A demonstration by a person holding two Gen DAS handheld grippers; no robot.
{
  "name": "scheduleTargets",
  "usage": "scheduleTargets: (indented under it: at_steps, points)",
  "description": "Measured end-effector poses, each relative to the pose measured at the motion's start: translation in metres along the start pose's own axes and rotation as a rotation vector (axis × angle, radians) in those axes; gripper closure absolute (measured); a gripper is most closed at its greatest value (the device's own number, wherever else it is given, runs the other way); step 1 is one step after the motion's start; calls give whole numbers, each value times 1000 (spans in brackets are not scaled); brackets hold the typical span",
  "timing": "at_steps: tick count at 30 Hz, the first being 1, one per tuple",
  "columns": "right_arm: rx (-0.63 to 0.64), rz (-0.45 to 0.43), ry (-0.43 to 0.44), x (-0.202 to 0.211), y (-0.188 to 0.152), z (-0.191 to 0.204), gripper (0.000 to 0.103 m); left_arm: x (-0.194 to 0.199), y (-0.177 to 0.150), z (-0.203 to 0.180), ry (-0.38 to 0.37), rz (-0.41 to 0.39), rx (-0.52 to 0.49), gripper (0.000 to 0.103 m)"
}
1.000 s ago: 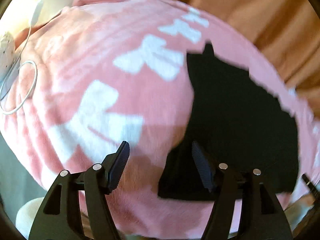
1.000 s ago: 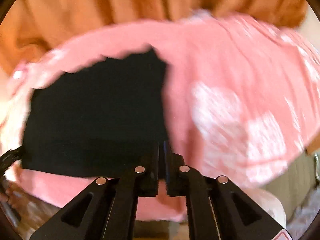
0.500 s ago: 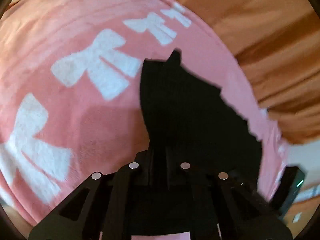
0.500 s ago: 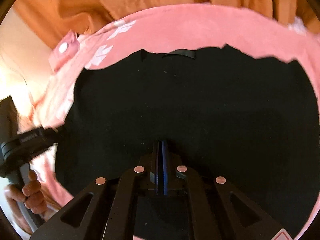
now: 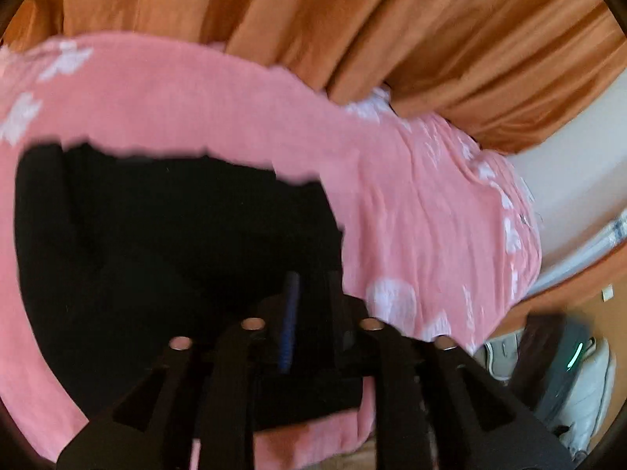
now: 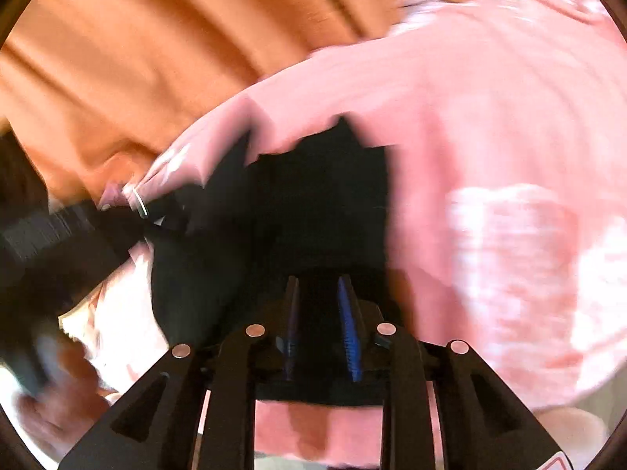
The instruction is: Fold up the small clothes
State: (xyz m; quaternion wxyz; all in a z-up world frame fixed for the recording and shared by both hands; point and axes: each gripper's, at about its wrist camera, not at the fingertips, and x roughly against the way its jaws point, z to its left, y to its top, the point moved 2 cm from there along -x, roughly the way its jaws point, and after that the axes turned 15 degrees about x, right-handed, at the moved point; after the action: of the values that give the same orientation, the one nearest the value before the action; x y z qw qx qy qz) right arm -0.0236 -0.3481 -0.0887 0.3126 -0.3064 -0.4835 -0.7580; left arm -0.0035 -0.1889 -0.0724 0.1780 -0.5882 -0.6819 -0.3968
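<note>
Black garment (image 5: 164,243) lies rumpled on pink blanket (image 5: 423,211); left claw (image 5: 309,305) and right claw (image 6: 319,313) both released.

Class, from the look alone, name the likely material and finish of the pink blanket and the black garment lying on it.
Pink blanket: probably soft fleece, matte; fuzzy-edged white prints, gentle wrinkles. Black garment: likely thin knit cloth, matte; it lies limp with no sheen, but blur hides the weave.

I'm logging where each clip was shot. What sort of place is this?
Probably a bedroom at home: a pink blanket with white bows, orange curtains behind, and white sneakers on the floor.
</note>
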Motion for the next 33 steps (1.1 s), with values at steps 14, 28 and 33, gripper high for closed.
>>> scheduleTargets:
  at_steps: [14, 28, 33]
  points:
    - [182, 7, 31, 13, 7, 35, 51, 118, -16, 175, 149, -189, 297, 35]
    - [602, 176, 83, -78, 34, 136, 98, 129, 101, 215, 187, -301, 354, 26]
    - [468, 23, 241, 4, 20, 116, 101, 136, 103, 214, 189, -317, 305, 26]
